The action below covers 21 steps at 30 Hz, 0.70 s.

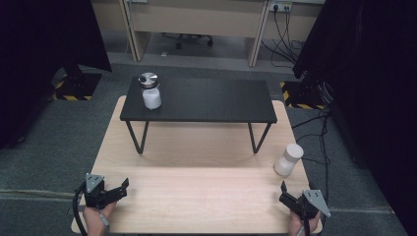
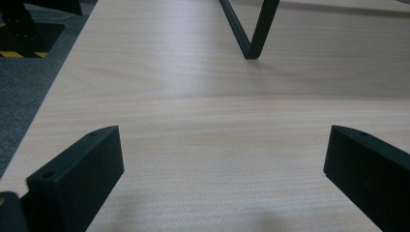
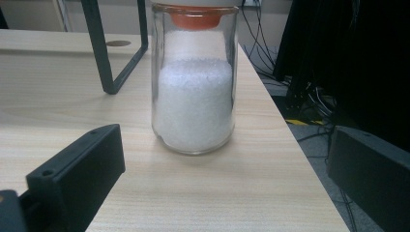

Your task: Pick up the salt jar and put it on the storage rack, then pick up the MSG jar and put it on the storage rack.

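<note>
I hold both tongs low at the near edge of the pale wooden worktop (image 1: 196,196), and the work has plainly not begun; the right tongs (image 1: 285,189) point at a glass jar of white granules (image 1: 288,160) that stands upright near the worktop's right edge, just ahead of them but not yet touched; in the right gripper view the same jar (image 3: 195,92) sits between and beyond the two black jaws, which stand wide apart with nothing in them, and an orange seal (image 3: 196,19) shows under its white lid; the left tongs (image 1: 123,186) rest at the near left corner, their jaws likewise spread and empty over bare wood, with only a black hairpin leg (image 2: 249,31) of the riser ahead of them; a second jar with a metal lid (image 1: 150,91) already stands upright on the left end of the small black riser shelf (image 1: 211,101) at the middle of the worktop; I judge that this jar marks the goal, and that the near jar is to join it on the shelf; if so, one of two is in place and everything for the other remains: the reach, the grip, the lift and the setting down.
</note>
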Available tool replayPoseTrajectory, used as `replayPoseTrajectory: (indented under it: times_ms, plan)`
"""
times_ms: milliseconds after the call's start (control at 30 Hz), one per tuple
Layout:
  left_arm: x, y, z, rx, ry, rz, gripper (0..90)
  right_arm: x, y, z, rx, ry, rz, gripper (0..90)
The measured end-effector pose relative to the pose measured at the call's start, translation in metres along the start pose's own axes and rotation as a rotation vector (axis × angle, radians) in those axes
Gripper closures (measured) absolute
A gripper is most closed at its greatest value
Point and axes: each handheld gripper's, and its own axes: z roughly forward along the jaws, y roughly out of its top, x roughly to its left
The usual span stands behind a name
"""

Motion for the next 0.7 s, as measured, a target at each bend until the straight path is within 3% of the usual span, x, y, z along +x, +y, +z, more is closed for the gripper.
replayPoseTrajectory:
  times_ms: [700]
  plan:
    - [-0.0027,-0.0059,-0.0003,-0.016,0.014,0.015,0.0,0.0008,-0.0005,-0.0002,-0.002,0.002,-0.014,0.2]
